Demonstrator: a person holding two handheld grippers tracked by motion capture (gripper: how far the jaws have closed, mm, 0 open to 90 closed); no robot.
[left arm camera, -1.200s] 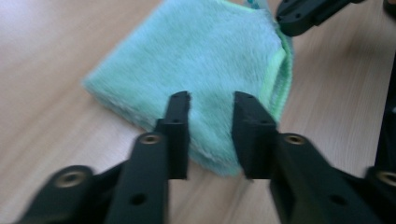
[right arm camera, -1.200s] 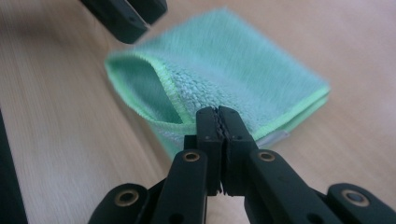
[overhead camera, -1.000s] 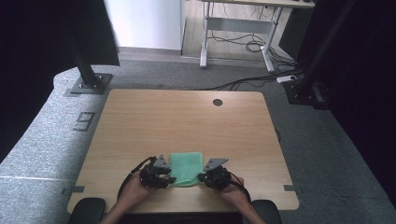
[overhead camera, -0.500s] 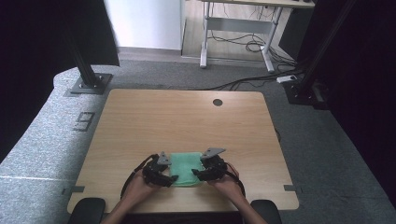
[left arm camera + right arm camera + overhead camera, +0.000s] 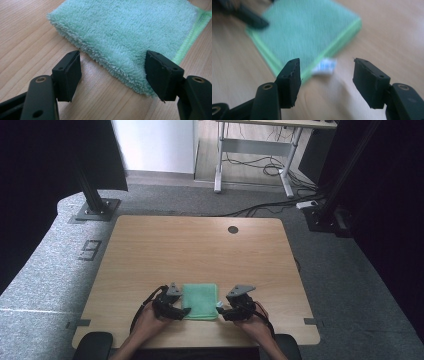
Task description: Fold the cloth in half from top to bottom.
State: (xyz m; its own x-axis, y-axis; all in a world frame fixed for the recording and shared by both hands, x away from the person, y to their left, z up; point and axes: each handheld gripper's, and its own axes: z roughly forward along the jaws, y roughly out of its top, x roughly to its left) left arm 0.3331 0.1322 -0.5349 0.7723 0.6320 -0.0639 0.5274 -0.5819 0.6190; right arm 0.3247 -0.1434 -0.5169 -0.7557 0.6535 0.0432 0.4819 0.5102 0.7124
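A folded green towel (image 5: pixel 200 300) lies flat near the front edge of the wooden table (image 5: pixel 200 250). My left gripper (image 5: pixel 183 311) is open at the towel's near left corner; in the left gripper view its jaws straddle the fluffy folded edge of the towel (image 5: pixel 130 32) without closing on it. My right gripper (image 5: pixel 220 310) is open just beside the towel's near right corner. In the right gripper view the towel (image 5: pixel 304 32) and its white label (image 5: pixel 325 67) lie ahead of the open jaws, and the left gripper's dark finger (image 5: pixel 249 20) shows at the towel's far corner.
A round cable hole (image 5: pixel 233 229) sits at the table's far edge. Black stand bases (image 5: pixel 92 210) and a desk frame with cables (image 5: pixel 260 165) stand on the grey floor beyond the table.
The right gripper has pulled back to the right off the towel's edge. The towel now lies squarer and flatter. The left gripper stays at the near left corner.
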